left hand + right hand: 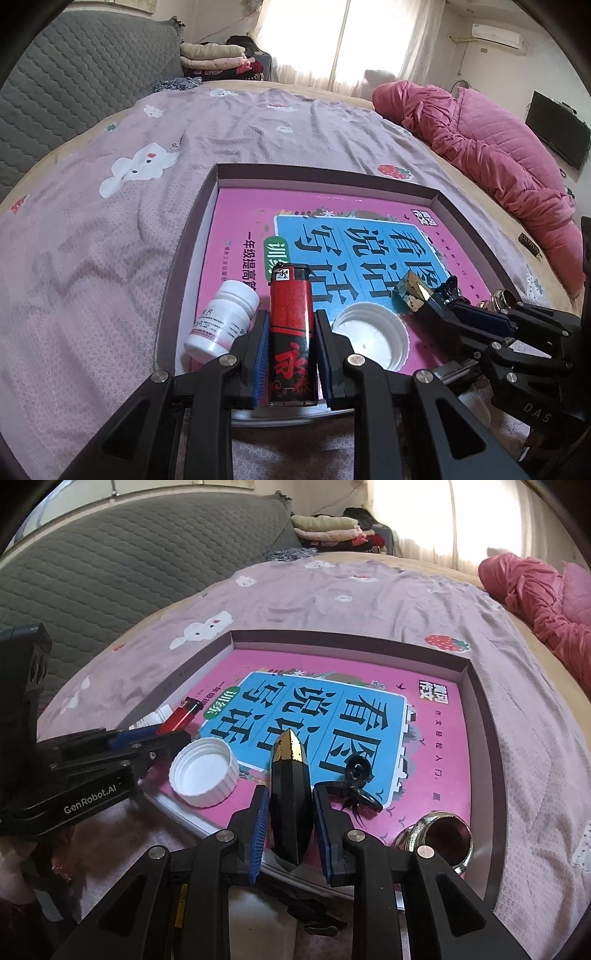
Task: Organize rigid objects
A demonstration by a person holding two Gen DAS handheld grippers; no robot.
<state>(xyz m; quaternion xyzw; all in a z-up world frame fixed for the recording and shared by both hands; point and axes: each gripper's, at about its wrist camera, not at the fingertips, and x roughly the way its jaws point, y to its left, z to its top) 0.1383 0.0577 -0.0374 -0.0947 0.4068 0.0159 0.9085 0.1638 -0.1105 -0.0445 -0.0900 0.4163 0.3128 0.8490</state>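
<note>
Tray (436, 195) on bed (110, 229), near edge hidden by both grippers. Left gripper (290, 354) fingers clamp red lighter (291, 332) over tray's near-left corner, pill bottle (221, 321) beside it. Right gripper (290, 830) fingers pinch black-gold faceted piece (290, 801) over tray's near edge; hair clip (356, 779), metal ring (436, 838) partly cut off.

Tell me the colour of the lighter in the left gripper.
Red on top, black below with red characters; the left wrist view shows the lighter best.

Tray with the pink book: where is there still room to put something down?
The far half of the pink book, up to the tray's back wall, is bare. The near edge is crowded: white cap, pill bottle, hair clip, metal ring.
</note>
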